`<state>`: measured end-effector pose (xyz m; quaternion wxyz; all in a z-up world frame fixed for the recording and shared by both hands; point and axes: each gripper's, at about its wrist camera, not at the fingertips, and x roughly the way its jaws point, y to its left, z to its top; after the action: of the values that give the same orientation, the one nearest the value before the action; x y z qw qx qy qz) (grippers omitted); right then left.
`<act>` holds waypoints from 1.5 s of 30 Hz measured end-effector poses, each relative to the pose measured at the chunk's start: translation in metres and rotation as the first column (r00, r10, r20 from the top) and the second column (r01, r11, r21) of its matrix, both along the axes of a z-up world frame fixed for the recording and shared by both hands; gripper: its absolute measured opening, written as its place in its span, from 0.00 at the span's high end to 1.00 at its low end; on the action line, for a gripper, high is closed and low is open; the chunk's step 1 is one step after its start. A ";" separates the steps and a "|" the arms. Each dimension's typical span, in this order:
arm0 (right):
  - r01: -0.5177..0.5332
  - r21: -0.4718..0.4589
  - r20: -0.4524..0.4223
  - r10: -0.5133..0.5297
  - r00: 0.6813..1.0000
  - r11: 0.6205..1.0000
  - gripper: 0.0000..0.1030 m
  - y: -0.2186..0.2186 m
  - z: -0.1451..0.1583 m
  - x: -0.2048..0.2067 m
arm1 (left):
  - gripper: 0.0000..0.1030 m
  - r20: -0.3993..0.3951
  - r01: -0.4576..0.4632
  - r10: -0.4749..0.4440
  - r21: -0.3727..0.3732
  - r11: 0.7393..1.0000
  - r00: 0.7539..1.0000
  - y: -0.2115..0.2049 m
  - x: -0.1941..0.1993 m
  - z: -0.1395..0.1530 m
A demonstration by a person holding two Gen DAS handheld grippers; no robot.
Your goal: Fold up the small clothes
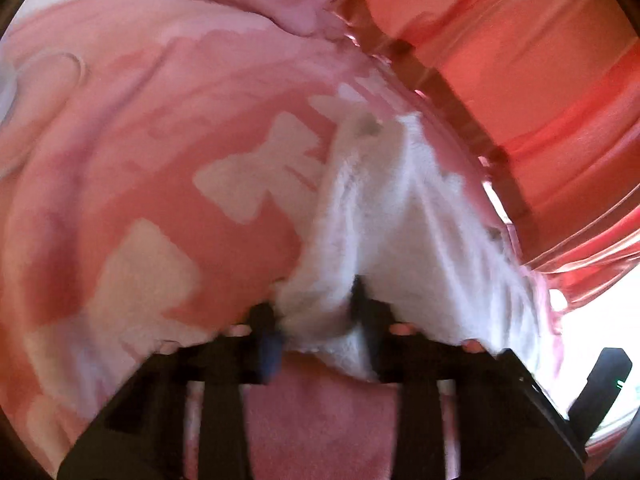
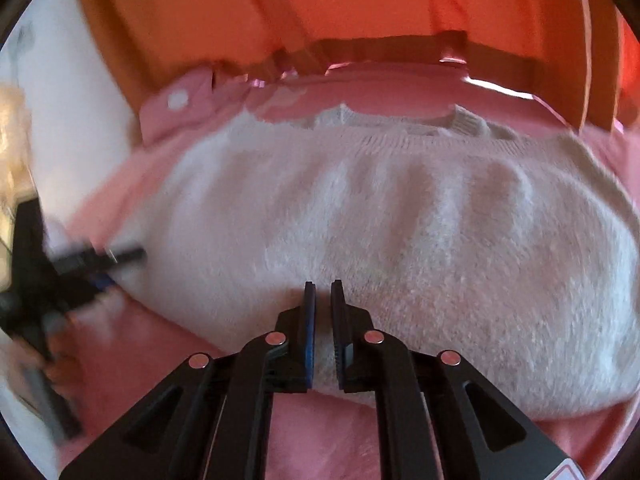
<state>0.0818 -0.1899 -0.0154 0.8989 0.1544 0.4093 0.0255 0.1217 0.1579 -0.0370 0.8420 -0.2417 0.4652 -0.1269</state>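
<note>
Your right gripper (image 2: 322, 286) hovers with jaws nearly closed, empty, over the white sweater (image 2: 400, 220) on pink cloth (image 2: 320, 432); your left gripper (image 1: 316, 312) pinches its bunched edge.

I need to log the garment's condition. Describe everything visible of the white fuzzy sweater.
The white fuzzy sweater is a small knit garment with a soft, fluffy nap and a ribbed neckline at its far edge. It lies spread, softly rippled, on a pink blanket with pale bow prints. The left tool pinches a bunched fold of it, pulling ridges into the fabric. The right tool is nearly shut, its tips at the near hem; whether any cloth is caught between them is unclear.
</note>
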 end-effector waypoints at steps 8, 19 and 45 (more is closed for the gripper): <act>-0.023 -0.012 0.018 0.024 1.000 1.000 0.94 0.006 0.011 0.004 | 0.86 0.040 -0.020 0.021 -0.023 1.000 0.999 0.010 -0.035 0.016; 0.004 -0.022 -0.012 -0.004 1.000 1.000 0.97 -0.011 0.017 0.010 | 0.86 0.039 -0.016 0.015 0.022 1.000 0.999 0.004 -0.027 0.021; 0.467 0.335 0.016 -0.501 0.866 0.818 0.84 -0.220 0.009 -0.092 | 0.75 0.140 0.597 -0.630 0.221 0.772 0.764 -0.360 -0.105 0.048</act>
<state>-0.0101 -0.4098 -0.0062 0.8584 0.3953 0.3000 -0.1298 0.0165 -0.2020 0.0107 0.8139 0.0084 0.4379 -0.3818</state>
